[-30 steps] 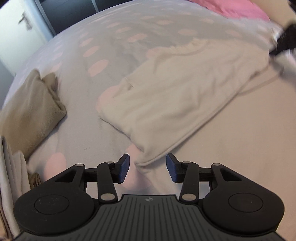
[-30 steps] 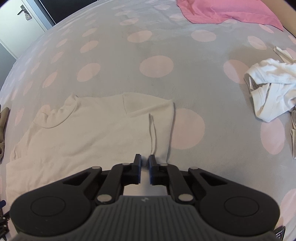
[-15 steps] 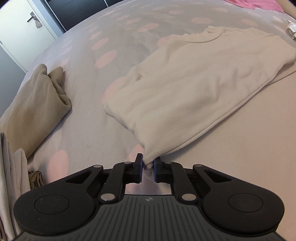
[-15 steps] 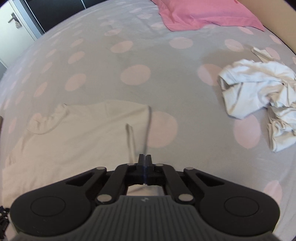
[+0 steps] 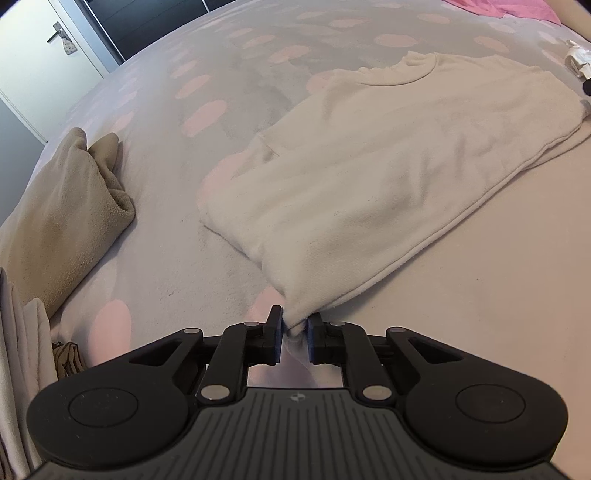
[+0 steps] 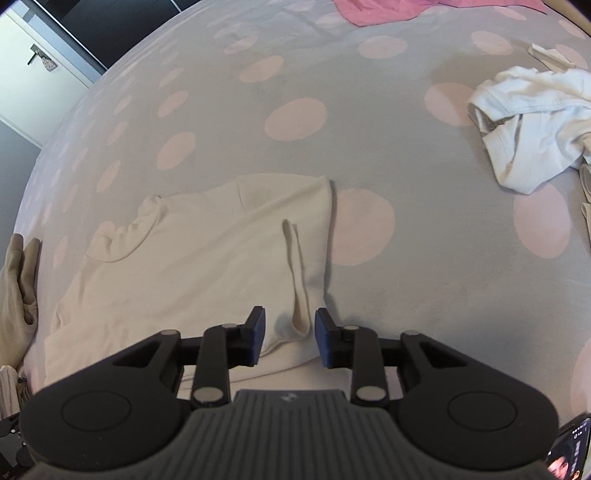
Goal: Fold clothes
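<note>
Cream top (image 5: 388, 177) lies flat on the polka-dot bed (image 5: 221, 48), already folded over once, neckline away from the cams.

L gripper (image 5: 295, 338): fingers nearly shut, pinching the near-left corner of the top; cloth is bunched between the pads. Jaws are easing open a bit, so grip looks marginal.
R gripper (image 6: 289, 338): fingers partly open and opening, straddling the near-right corner and a raised crease (image 6: 295, 266); pads not pressing the cloth, nothing held.

Risks:
- L corner slips out if the jaws keep widening before the cloth is laid down, so the fold edge goes crooked.
- L may hold only the top layer; a lift would then peel the layers apart.
- R crease gets baked in if the next fold goes over it w/o smoothing.
- One-sided pull (L holds, R free) skews the hem.

Hard to see:
- How many layers L has: hidden by the fingers.
- Near hem under both grippers' bodies.
- Far-right edge of the top cut off in L view.
- Beige garment (image 5: 62, 221) at left and white crumpled garment (image 6: 532, 125) at right, both only partly in frame.
- Pink cloth (image 6: 388, 9) at the bed's far end, cropped.
</note>
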`<state>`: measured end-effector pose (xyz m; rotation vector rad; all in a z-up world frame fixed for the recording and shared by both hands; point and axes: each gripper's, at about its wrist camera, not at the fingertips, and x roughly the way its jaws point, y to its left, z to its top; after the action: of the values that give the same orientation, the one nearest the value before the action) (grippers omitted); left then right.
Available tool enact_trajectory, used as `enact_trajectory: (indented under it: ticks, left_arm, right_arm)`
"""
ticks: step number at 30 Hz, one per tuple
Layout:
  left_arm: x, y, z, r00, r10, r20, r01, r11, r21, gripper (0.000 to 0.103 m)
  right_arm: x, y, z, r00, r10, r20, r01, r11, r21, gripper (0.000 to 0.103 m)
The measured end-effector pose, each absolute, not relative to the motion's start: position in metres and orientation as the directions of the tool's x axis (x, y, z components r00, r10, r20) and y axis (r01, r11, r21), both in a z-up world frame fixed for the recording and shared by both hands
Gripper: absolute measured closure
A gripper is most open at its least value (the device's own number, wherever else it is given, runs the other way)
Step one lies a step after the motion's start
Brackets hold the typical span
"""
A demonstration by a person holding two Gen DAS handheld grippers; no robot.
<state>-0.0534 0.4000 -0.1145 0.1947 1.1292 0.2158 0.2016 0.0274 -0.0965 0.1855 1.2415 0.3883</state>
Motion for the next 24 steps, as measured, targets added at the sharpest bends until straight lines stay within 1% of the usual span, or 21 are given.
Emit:
enact_trajectory:
  ticks: [3, 4, 5, 6, 10, 13, 15, 18, 24]
  left_arm:
    - [-0.057, 0.399, -0.110, 0.424, 0.251, -0.870, -0.058, 0.966, 0.250, 0.083]
    - [-0.057, 0.399, -0.109, 0.426, 0.245, -0.871, -0.051, 0.968, 0.247, 0.082]
    - [-0.058, 0.399, -0.109, 0.428, 0.240, -0.871, -0.044, 0.969, 0.245, 0.079]
    - [-0.059, 0.399, -0.109, 0.430, 0.235, -0.871, -0.036, 0.969, 0.244, 0.077]
    - [-0.060, 0.396, -0.115, 0.429, 0.242, -0.870, -0.008, 0.964, 0.264, 0.076]
    - [-0.058, 0.398, -0.118, 0.418, 0.250, -0.873, -0.013, 0.963, 0.269, 0.076]
    - [-0.056, 0.400, -0.119, 0.400, 0.258, -0.880, -0.028, 0.963, 0.269, 0.090]
    - [-0.056, 0.404, -0.118, 0.387, 0.252, -0.887, -0.045, 0.966, 0.254, 0.093]
    - [-0.053, 0.407, -0.119, 0.341, 0.264, -0.902, -0.076, 0.964, 0.253, 0.094]
  right_arm:
    - [0.203, 0.036, -0.109, 0.242, 0.366, -0.899, -0.189, 0.926, 0.326, 0.071]
    - [0.204, 0.039, -0.112, 0.240, 0.354, -0.904, -0.192, 0.930, 0.313, 0.078]
    - [0.205, 0.041, -0.115, 0.240, 0.343, -0.908, -0.196, 0.934, 0.300, 0.083]
    - [0.204, 0.042, -0.114, 0.249, 0.336, -0.908, -0.200, 0.935, 0.292, 0.083]
    - [0.197, 0.040, -0.100, 0.292, 0.337, -0.895, -0.225, 0.934, 0.278, 0.086]
    - [0.195, 0.033, -0.084, 0.336, 0.341, -0.878, -0.227, 0.934, 0.276, 0.087]
    - [0.195, 0.026, -0.077, 0.356, 0.319, -0.878, -0.205, 0.944, 0.260, 0.088]
    - [0.197, 0.018, -0.079, 0.366, 0.281, -0.887, -0.185, 0.956, 0.226, 0.088]
    - [0.197, 0.024, -0.112, 0.346, 0.202, -0.916, -0.216, 0.967, 0.132, 0.088]
